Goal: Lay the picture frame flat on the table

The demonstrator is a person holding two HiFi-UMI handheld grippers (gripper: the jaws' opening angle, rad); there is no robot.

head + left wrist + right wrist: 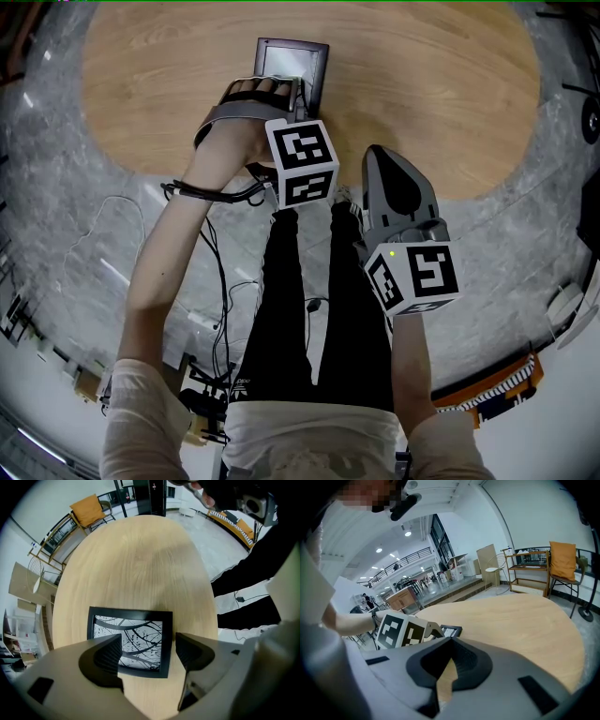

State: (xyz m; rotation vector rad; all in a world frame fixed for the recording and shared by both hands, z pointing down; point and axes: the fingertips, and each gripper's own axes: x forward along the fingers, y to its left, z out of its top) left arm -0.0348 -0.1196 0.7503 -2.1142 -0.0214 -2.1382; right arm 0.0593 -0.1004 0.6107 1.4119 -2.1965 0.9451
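A large, open indoor hall of the lobby or showroom kind is shown. Under a high white ceiling, recessed lights (408, 533) and an upper gallery with a railing (410, 555) are seen. A polished grey stone floor (84, 234) is laid around an oval wooden tabletop (422, 94). A chair with an orange cushion (562, 560), a shelf rack (528, 571) and a wooden counter (403, 598) are set along the edges.

**Three cameras, one table**

Head view looks steeply down on the table (422, 84) from above. Left gripper view hangs close over the frame (136, 634). Right gripper view looks low across the tabletop from farther back. All three share the frame.
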